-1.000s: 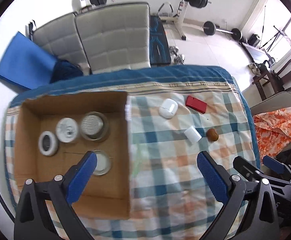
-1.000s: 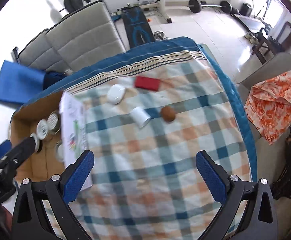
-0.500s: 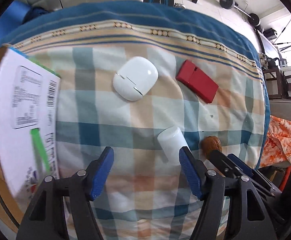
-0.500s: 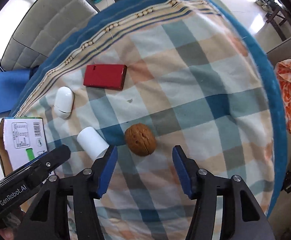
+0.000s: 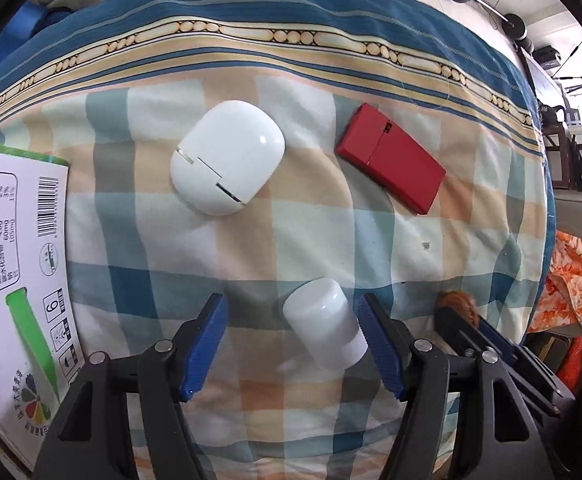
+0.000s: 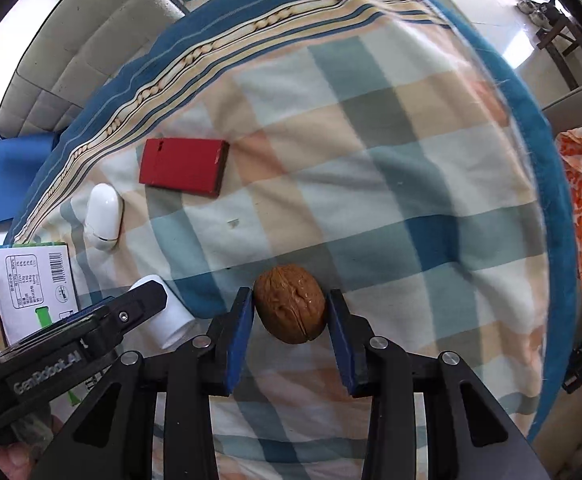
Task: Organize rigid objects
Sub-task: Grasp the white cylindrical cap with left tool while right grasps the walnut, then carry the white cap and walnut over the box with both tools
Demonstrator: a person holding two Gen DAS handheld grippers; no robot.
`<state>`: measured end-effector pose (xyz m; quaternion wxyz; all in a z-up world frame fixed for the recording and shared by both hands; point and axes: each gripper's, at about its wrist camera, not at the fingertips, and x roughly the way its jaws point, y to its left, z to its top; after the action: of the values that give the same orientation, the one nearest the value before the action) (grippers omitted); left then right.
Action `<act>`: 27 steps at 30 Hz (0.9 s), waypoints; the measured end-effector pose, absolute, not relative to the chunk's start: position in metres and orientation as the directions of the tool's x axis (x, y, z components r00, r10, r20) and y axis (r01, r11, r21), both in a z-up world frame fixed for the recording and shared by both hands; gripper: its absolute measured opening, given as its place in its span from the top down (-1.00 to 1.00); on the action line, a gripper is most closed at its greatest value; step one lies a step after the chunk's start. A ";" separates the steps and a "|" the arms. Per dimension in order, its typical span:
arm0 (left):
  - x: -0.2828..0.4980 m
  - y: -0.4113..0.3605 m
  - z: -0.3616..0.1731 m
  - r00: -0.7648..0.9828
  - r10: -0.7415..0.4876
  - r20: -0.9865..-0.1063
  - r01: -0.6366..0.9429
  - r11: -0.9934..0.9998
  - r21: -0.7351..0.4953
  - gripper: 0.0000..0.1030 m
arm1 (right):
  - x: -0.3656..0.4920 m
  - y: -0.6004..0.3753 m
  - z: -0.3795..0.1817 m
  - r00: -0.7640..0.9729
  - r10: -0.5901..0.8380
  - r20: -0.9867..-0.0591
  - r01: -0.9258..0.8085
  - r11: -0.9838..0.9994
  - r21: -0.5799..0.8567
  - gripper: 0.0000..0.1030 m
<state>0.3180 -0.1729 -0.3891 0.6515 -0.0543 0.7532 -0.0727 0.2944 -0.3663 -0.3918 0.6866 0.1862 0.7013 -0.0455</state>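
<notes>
Both grippers lined up for a grab at once

Right gripper [image 6: 289, 316] is closed in around the walnut [image 6: 290, 303], pads touching or nearly, so it can't roll. Left gripper [image 5: 293, 344] is spread wide around the white cap [image 5: 323, 324], one pad beside it. Further out on the checked cloth [image 5: 371, 248]: white case [image 5: 227, 157], red box [image 5: 391, 158], loose, probably next.
</notes>
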 end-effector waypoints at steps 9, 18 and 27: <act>0.314 -0.192 -0.407 -0.166 -0.144 -0.976 0.046 0.987 -0.154 0.05 | 0.290 -0.383 -0.390 0.002 0.180 -0.984 0.354 0.920 0.169 0.23; 0.309 -0.201 -0.398 -0.129 -0.126 -0.984 0.118 0.983 -0.141 0.43 | 0.289 -0.368 -0.394 -0.003 0.174 -0.985 0.348 0.923 0.163 0.23; 0.292 -0.190 -0.346 -0.029 -0.155 -0.988 0.169 0.973 -0.157 0.43 | 0.277 -0.348 -0.367 0.025 0.182 -0.983 0.302 0.936 0.181 0.24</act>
<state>0.2924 -0.1897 -0.3464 0.6968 0.0053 0.7078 -0.1162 0.2770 -0.3477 -0.3671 0.6944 0.1738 0.6969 -0.0431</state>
